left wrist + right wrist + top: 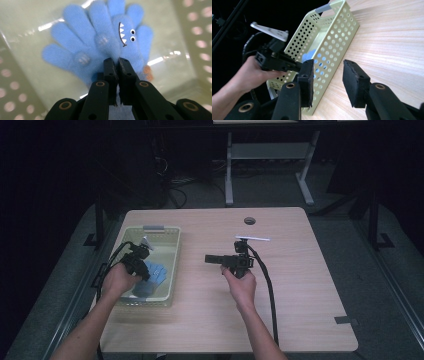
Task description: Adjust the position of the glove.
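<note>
A pair of light blue knit gloves (pixel 82 47) lies on the floor of a pale green perforated basket (pixel 173 265) at the table's left; one glove has a toothy face with eyes. My left gripper (pixel 117 61) reaches down into the basket, its jaws shut on pale blue glove fabric near the cuff. From above, the left gripper (pixel 145 272) sits over the gloves (pixel 156 272). My right gripper (pixel 210 258) hovers over the table's middle, pointing left at the basket. Its jaws (pixel 328 65) are open with nothing between them. The basket (pixel 332 42) shows the blue gloves (pixel 310 54) through its holes.
A round cable hole (pixel 249 220) is in the wooden table (pixel 300 285) near its far edge. A grey tape strip (pixel 345 321) lies near the front right corner. The right gripper's cable (pixel 270 295) trails toward the front edge. A desk frame (pixel 230 170) stands behind.
</note>
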`<state>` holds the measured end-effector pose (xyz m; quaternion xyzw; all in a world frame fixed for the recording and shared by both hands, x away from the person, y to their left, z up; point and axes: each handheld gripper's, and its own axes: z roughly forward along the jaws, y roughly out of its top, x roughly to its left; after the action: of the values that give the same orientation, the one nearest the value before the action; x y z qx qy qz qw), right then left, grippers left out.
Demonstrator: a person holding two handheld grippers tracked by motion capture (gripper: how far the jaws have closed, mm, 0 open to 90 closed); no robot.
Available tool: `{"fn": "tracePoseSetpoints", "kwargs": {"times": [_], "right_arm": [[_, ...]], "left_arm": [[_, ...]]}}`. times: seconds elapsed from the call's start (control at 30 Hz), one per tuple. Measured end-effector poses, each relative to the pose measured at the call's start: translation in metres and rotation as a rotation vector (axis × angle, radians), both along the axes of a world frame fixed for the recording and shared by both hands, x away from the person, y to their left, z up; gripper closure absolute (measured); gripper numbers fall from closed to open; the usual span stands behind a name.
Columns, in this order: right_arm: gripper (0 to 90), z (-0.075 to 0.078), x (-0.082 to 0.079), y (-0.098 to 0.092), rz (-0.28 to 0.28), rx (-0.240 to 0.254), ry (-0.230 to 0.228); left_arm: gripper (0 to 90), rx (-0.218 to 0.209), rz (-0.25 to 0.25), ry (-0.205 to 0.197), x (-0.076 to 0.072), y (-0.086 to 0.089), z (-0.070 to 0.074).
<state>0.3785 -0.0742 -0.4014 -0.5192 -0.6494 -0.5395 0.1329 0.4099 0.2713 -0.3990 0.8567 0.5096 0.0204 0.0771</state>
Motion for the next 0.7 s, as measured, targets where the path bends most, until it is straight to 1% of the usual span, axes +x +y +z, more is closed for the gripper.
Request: {"fn": "tracePoseSetpoints", "kwargs": {"times": [0.03,0.07,0.1,0.13,0.17,0.2,0.23,0.27,0.3,0.33,0.4,0.43,0.47,0.5,0.53,0.57,0.6,0.63,0.67,0.7], "right_arm": [[60.6,0.001,0.0,-0.001,-0.008,0.002,0.005],[60.6,0.001,0.0,-0.002,-0.009,0.0,-0.002],[60.6,0.001,0.0,-0.002,-0.009,0.0,-0.002],[60.6,0.002,0.0,-0.003,-0.01,0.003,0.0],[60.6,0.002,0.0,-0.002,-0.011,0.003,0.0],[60.6,0.002,0.0,-0.002,-0.01,0.001,0.001],[60.6,0.001,0.0,-0.001,-0.008,0.002,0.001],[60.6,0.001,0.0,0.0,-0.005,0.002,0.0],[60.6,0.001,0.0,0.001,-0.003,0.002,0.001],[60.6,0.001,0.0,0.001,-0.004,0.002,0.002],[60.6,0.0,0.0,0.002,0.001,0.001,0.006],[60.6,-0.001,0.0,0.003,0.001,-0.002,0.005],[60.6,-0.002,0.001,0.003,0.003,0.001,0.004],[60.5,-0.002,0.001,0.002,0.002,-0.001,0.005],[60.5,-0.003,0.001,0.002,0.002,-0.001,0.01],[60.4,-0.004,0.001,0.001,0.0,-0.003,0.008],[60.3,-0.004,0.002,0.001,-0.002,-0.003,0.007],[60.1,-0.005,0.002,-0.001,-0.001,-0.004,0.012],[60.0,-0.006,0.002,-0.002,-0.003,-0.003,0.013],[59.8,-0.006,0.002,-0.004,-0.008,-0.003,0.015]], "left_arm": [[85.7,-0.012,-0.002,-0.009,0.0,0.001,0.004],[85.7,-0.021,-0.013,-0.009,0.0,0.002,0.01],[85.7,-0.03,-0.019,-0.021,-0.001,0.002,0.015],[85.7,-0.036,-0.038,-0.028,-0.002,0.002,0.021],[85.7,-0.043,-0.054,-0.025,-0.002,0.002,0.024],[85.7,-0.039,-0.066,-0.026,-0.002,0.001,0.025],[85.6,-0.027,-0.096,-0.027,-0.003,-0.001,0.025],[85.5,-0.021,-0.114,-0.021,-0.003,-0.002,0.024],[85.5,-0.02,-0.131,-0.018,-0.003,-0.004,0.023],[85.5,-0.011,-0.163,-0.008,-0.003,-0.007,0.02],[85.3,0.002,-0.202,0.014,-0.002,-0.012,0.012],[85.2,0.019,-0.195,0.026,-0.002,-0.015,0.007],[85.1,0.033,-0.193,0.031,-0.002,-0.015,0.005],[85.1,0.061,-0.206,0.028,-0.001,-0.016,0.001],[84.8,0.057,-0.217,0.036,0.0,-0.016,-0.002],[84.0,0.049,-0.209,0.041,0.0,-0.016,-0.006],[82.8,0.05,-0.215,0.047,0.001,-0.015,-0.01],[80.4,0.038,-0.207,0.057,0.0,-0.016,-0.012],[76.9,0.045,-0.209,0.061,0.001,-0.015,-0.013],[73.2,0.042,-0.197,0.054,0.0,-0.015,-0.011]]}}
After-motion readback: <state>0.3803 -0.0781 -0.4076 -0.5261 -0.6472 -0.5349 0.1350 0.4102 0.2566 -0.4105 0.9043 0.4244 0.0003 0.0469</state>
